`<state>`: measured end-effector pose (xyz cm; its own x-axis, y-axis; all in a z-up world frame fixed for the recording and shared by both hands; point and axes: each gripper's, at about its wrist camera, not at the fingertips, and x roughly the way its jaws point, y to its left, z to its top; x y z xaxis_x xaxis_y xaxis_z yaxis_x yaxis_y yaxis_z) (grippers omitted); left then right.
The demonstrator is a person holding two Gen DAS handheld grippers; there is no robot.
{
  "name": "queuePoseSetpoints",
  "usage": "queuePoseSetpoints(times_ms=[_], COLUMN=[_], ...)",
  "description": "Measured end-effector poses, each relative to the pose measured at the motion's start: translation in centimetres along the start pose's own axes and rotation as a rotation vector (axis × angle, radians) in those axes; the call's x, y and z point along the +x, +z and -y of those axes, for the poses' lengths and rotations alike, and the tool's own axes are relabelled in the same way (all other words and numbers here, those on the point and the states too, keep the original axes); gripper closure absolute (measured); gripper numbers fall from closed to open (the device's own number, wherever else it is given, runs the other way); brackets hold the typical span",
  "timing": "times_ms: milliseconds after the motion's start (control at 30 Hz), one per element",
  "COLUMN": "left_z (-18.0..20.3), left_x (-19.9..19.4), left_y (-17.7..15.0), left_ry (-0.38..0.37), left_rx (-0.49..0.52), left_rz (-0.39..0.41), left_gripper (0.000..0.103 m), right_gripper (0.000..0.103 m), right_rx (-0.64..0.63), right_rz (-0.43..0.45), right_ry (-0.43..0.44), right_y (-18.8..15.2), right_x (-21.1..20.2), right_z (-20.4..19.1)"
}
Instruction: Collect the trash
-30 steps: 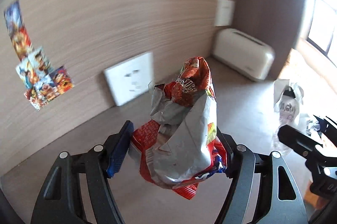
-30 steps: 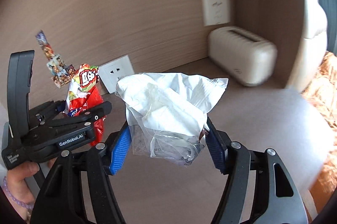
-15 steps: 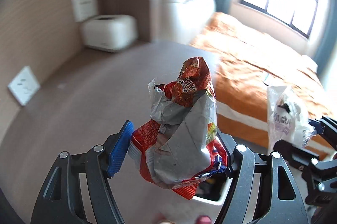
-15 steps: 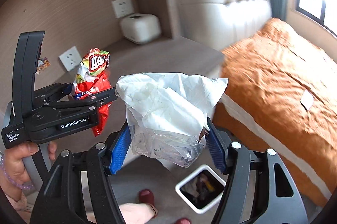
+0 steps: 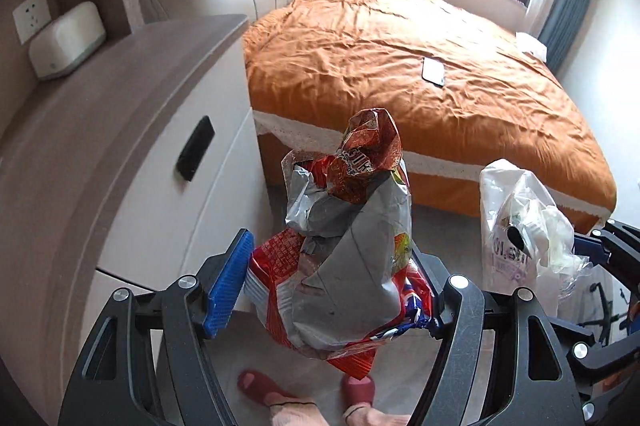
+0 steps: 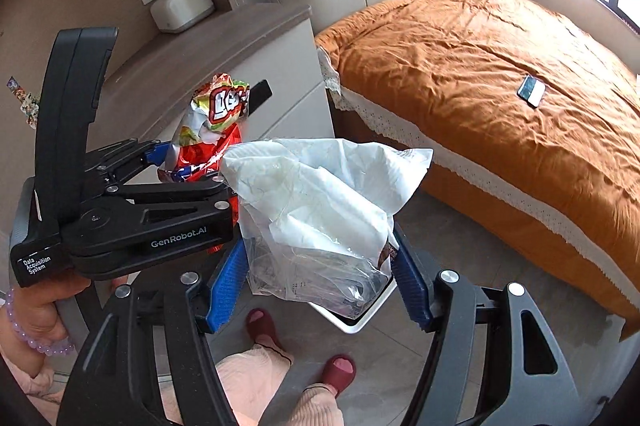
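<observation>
A: Beside the orange-covered bed [image 5: 420, 66], we've swung off the beige cabinet top [image 5: 120, 74] we faced a second ago; the wood wall and sticker strip are gone from the left view.

B: Our left gripper [image 5: 336, 290] stays clamped wide on the crumpled red-and-silver snack bag [image 5: 348, 246], blue pad against one side, same grip as before.

A: And our right gripper [image 6: 316, 278] keeps its blue pads pressed on the crinkled white-and-clear plastic bag [image 6: 320, 210], jaws partly spread round it.

B: Below that bag, a white-rimmed bin [image 6: 360, 318] peeks out on the grey tile floor [image 6: 460, 226], nearer than half a second back.

A: Red slippers [image 6: 340, 370] down there too. Both pieces are aloft.
</observation>
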<state>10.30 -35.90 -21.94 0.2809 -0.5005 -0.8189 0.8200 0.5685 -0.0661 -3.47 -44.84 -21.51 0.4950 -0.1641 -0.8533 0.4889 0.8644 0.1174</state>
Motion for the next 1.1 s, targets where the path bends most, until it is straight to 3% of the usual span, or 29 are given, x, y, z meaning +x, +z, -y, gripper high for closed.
queuePoseSetpoints(times_ms=[300,433,767,833,867,900,1000,1100], left_z=[0.0,-1.3,-3.5,-4.0,-4.5,-5.0,-6.1,-5.8], left_x=[6.3,12.6,30.7,33.0,34.2,34.9,36.1,35.0], left_y=[-2.2,-5.3,-14.9,-16.3,-17.0,-17.4,-18.5,-18.8], left_ry=[-0.017,-0.042,-0.097,-0.096,-0.096,-0.096,-0.139,-0.110], left_rx=[0.008,0.016,0.085,0.076,0.057,0.038,-0.007,0.055], left_rz=[-0.047,-0.096,-0.291,-0.333,-0.364,-0.385,-0.449,-0.460], left_gripper=[0.032,0.032,0.031,0.020,0.007,0.004,0.005,0.005], right_gripper=[0.035,0.035,0.034,0.019,0.012,0.004,0.004,0.004], right_rx=[0.065,0.105,0.091,0.096,0.105,0.116,0.152,0.160], right_rz=[-0.059,-0.115,-0.316,-0.347,-0.364,-0.372,-0.400,-0.402], right_ry=[0.003,-0.011,-0.077,-0.095,-0.108,-0.106,-0.121,-0.155], right_y=[-2.4,-4.2,-11.0,-12.0,-12.5,-12.9,-13.7,-13.6], right_x=[5.8,11.0,28.8,31.3,32.3,32.8,33.2,31.8], right_z=[2.2,3.2,6.0,7.0,7.7,8.2,9.7,9.8])
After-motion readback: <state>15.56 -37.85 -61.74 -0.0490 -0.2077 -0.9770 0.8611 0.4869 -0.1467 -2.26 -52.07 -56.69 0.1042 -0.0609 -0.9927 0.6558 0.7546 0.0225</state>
